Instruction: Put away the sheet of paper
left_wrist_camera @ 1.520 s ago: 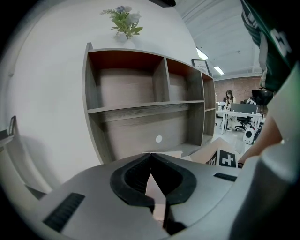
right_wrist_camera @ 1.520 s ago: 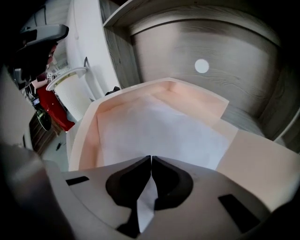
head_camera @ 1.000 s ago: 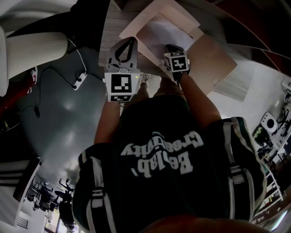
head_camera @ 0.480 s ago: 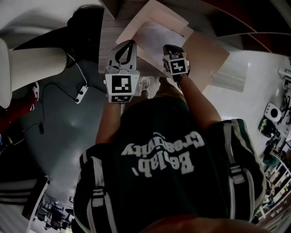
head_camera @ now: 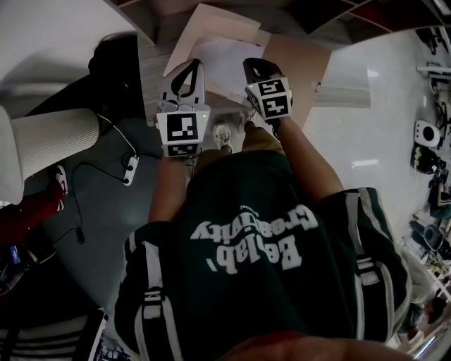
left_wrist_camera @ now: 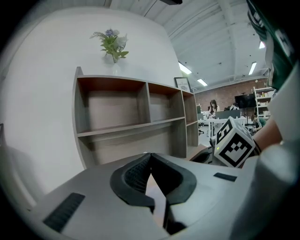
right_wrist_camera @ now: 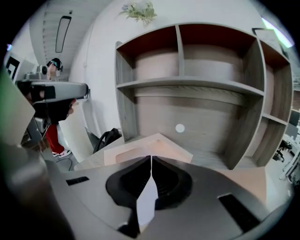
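The white sheet of paper (head_camera: pixel 224 60) lies between my two grippers, over a beige folder (head_camera: pixel 211 21) on the grey desk (head_camera: pixel 150 74). My right gripper (head_camera: pixel 252 65) is shut on the sheet's near edge. In the right gripper view a white strip of the paper (right_wrist_camera: pixel 146 201) fills the slit behind the closed right gripper (right_wrist_camera: pixel 151 158), and the folder (right_wrist_camera: pixel 140 147) lies ahead. My left gripper (head_camera: pixel 192 63) sits at the paper's left edge. In its own view the left gripper (left_wrist_camera: pixel 150 155) has its tips together. A beige sliver shows behind them; whether it is pinched I cannot tell.
A wooden shelf unit (right_wrist_camera: pixel 187 84) with open compartments stands right behind the desk, also in the left gripper view (left_wrist_camera: pixel 126 126). A second beige sheet (head_camera: pixel 299 70) lies at the right. A black bag (right_wrist_camera: pixel 105 138), a white chair (head_camera: pixel 49 141) and floor cables (head_camera: pixel 130 166) are at the left.
Both grippers have risen and moved toward the shelf, the right one more. The white sheet has stayed in the right gripper's jaws.
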Tool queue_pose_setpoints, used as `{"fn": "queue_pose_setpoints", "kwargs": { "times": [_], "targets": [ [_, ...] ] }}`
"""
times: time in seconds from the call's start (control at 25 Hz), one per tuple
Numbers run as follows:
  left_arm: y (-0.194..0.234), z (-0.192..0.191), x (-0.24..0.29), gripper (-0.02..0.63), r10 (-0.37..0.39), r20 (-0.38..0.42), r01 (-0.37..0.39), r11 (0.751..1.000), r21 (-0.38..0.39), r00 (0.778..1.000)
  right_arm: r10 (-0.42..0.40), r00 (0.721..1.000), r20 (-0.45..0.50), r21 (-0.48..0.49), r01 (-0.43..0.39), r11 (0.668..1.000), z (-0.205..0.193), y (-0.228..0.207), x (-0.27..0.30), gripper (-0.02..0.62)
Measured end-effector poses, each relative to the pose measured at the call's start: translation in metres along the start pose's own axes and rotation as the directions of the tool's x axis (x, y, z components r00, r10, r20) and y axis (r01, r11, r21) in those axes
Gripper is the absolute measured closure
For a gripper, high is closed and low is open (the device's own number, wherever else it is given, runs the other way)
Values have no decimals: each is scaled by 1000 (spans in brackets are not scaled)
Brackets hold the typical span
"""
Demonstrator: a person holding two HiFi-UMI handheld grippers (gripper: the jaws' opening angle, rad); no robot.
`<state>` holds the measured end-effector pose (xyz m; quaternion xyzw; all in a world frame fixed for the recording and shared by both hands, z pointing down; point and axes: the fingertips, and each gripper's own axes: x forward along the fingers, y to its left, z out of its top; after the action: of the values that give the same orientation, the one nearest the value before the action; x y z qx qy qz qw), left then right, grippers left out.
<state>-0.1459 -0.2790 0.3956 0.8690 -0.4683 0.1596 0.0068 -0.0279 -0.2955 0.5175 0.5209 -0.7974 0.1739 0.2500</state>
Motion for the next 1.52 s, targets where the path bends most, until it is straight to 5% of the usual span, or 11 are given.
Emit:
{"fn": "queue_pose_setpoints", "kwargs": {
  "times": [0.56, 1.08, 1.52],
  "targets": [
    [-85, 50, -21, 588, -41, 73, 37, 998, 43, 996, -63, 966, 252, -43, 76, 996, 46, -28, -133, 558],
    [-191, 91, -93, 588, 10, 132, -18, 998, 59, 991, 5, 891, 454, -76, 33, 997, 33, -38, -287, 558],
    [-225, 96, -150, 588, 86, 151, -98, 993, 71, 985, 46, 853, 520, -105, 11, 994, 16, -25, -349, 558]
  ]
}}
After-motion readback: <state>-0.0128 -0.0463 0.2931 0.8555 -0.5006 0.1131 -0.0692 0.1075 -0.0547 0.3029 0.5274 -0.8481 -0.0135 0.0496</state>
